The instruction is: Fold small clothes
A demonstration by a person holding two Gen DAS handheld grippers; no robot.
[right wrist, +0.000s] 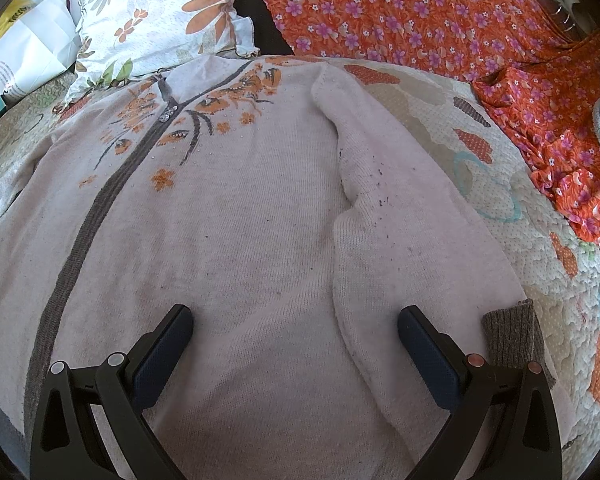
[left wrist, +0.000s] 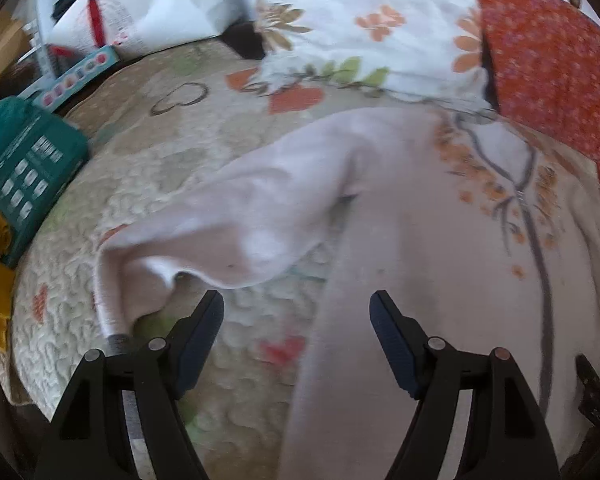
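Spread front-up on a quilt (right wrist: 500,184), the cardigan (right wrist: 236,216) is the landmark for all else: a pale pink knit with a grey zip band (right wrist: 100,208) running down its middle and orange flowers (right wrist: 224,100) stitched across the chest. Over its lower front hangs the right gripper (right wrist: 295,320), jaws wide apart and holding nothing, the knit showing between the fingers. Along the cardigan's one side lies a sleeve (right wrist: 384,216), laid lengthwise against the body, and its grey ribbed cuff (right wrist: 510,332) sits just beside the right gripper's outer finger. Beyond the cardigan's collar rests a floral pillow (right wrist: 160,20), and beside that, further along the same edge and down past the sleeve side, an orange flowered cloth (right wrist: 440,20) covers the bed. In the left view the left gripper (left wrist: 297,312) is over the cardigan's other edge, jaws likewise apart and empty, with quilt (left wrist: 148,168) and knit both showing between them. The other sleeve (left wrist: 236,216) stretches away from the body across the quilt, its opening turned towards the left gripper; this view is blurred, so whether the finger touches the cuff cannot be told. Well apart from the cardigan, off the quilt's far side, sits a teal pack (left wrist: 24,168).
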